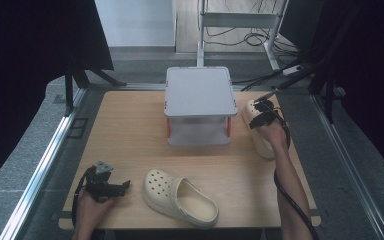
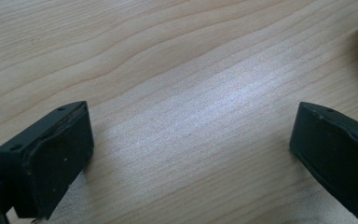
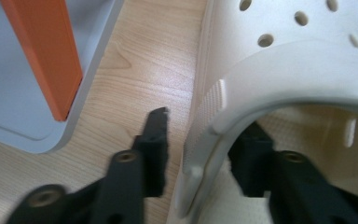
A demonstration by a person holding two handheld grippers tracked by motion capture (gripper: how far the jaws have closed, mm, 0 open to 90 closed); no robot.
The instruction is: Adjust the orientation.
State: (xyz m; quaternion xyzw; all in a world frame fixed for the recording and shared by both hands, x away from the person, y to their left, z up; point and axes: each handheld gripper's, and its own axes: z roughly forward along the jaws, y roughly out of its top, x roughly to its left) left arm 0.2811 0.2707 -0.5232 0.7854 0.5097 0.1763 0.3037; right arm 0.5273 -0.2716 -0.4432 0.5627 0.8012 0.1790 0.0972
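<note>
While right tongs [image 3: 198, 154] seemingly pinch the clog's [image 3: 279, 70] wall, left tongs [image 2: 191, 154] agape.

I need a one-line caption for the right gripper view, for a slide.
Right gripper straddles the side wall of a cream clog, one jaw inside, beside a grey shelf with an orange leg.

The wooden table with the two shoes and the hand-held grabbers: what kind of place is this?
Probably a lab recording bench, not a home. The wooden table sits inside a metal rail frame with dark screens at the sides, cables trail over the floor behind, and a person works a cabled right gripper.
</note>
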